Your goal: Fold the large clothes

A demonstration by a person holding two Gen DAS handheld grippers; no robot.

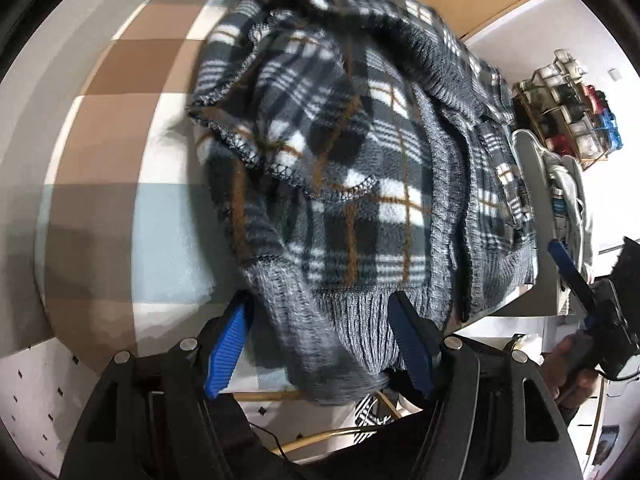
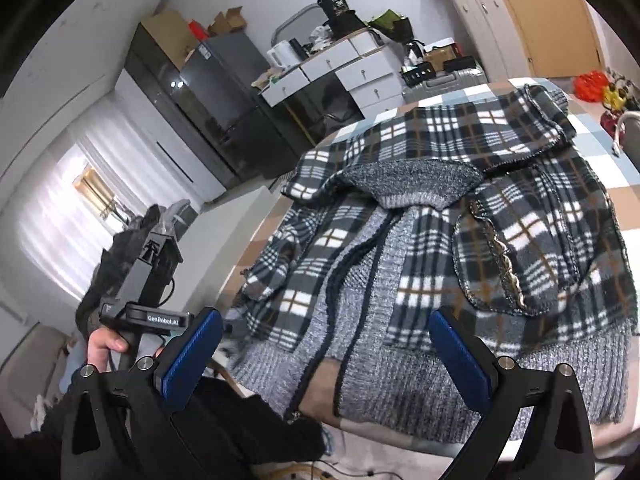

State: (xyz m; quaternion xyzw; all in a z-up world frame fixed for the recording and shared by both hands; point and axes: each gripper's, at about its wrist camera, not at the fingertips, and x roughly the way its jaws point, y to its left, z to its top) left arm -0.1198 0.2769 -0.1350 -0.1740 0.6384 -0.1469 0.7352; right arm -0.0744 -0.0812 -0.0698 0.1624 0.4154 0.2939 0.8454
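Observation:
A plaid fleece jacket point(image 1: 360, 160) with a grey knit front and ribbed hem lies rumpled on a checked bedspread point(image 1: 120, 120). My left gripper point(image 1: 320, 300) is open and points steeply down at the bed's near edge. The bunched grey hem point(image 1: 344, 332) sits between its blue pads, with a strip of bedspread showing beside the left pad. In the right wrist view the jacket point(image 2: 440, 240) lies front up, its zipper partly undone. My right gripper point(image 2: 325, 316) stands open over the hem point(image 2: 400, 380), not pressing on it. Each view shows the other gripper off to the side: the left point(image 2: 148, 280), the right point(image 1: 576, 280).
The bedspread point(image 2: 624, 184) runs past the jacket to the far side. Beyond the bed stand dark cabinets point(image 2: 208, 100), white drawers point(image 2: 360, 72) and a suitcase point(image 2: 444, 80). A shoe rack point(image 1: 568, 112) is at the right. Cables point(image 1: 332, 436) trail below the bed edge.

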